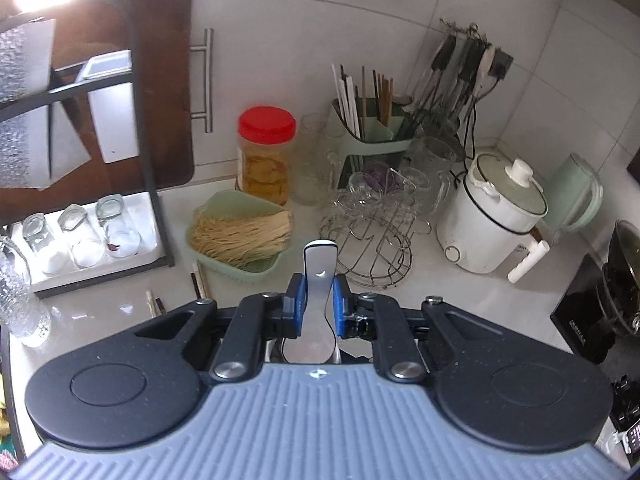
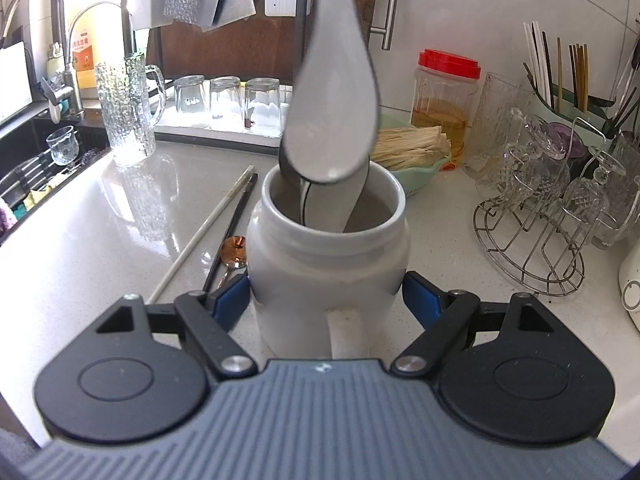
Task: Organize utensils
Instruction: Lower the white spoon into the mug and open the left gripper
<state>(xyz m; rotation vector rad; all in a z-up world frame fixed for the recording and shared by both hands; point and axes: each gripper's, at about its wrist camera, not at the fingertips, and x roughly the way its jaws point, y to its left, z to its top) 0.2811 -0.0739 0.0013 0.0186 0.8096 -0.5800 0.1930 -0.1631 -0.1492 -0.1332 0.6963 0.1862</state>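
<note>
The right gripper (image 2: 326, 304) is clamped on the white ceramic jar (image 2: 328, 256), its blue pads pressed against the jar's lower sides, holding it upright on the pale stone counter (image 2: 100, 232). Directly ahead of it and above the jar's mouth hangs a white, black-edged ceramic spoon (image 2: 332, 120), bowl downward, just at the rim; another white utensil already leans inside. The left gripper (image 1: 320, 304) pinches that spoon by its handle, the jaws nearly together, the flat handle end sticking out beyond the pads.

To seat it well, I judge the bowl should be steered clear of the rim and the utensil inside, then lowered before letting go, while the right gripper keeps the jar from tipping.

Just left of the right gripper lie a white chopstick (image 2: 200, 240), a dark chopstick (image 2: 232, 236) and a small copper-coloured spoon (image 2: 234, 252), not yet sorted. The jar's bottom is hidden, and how many pieces it holds cannot be made out.
</note>
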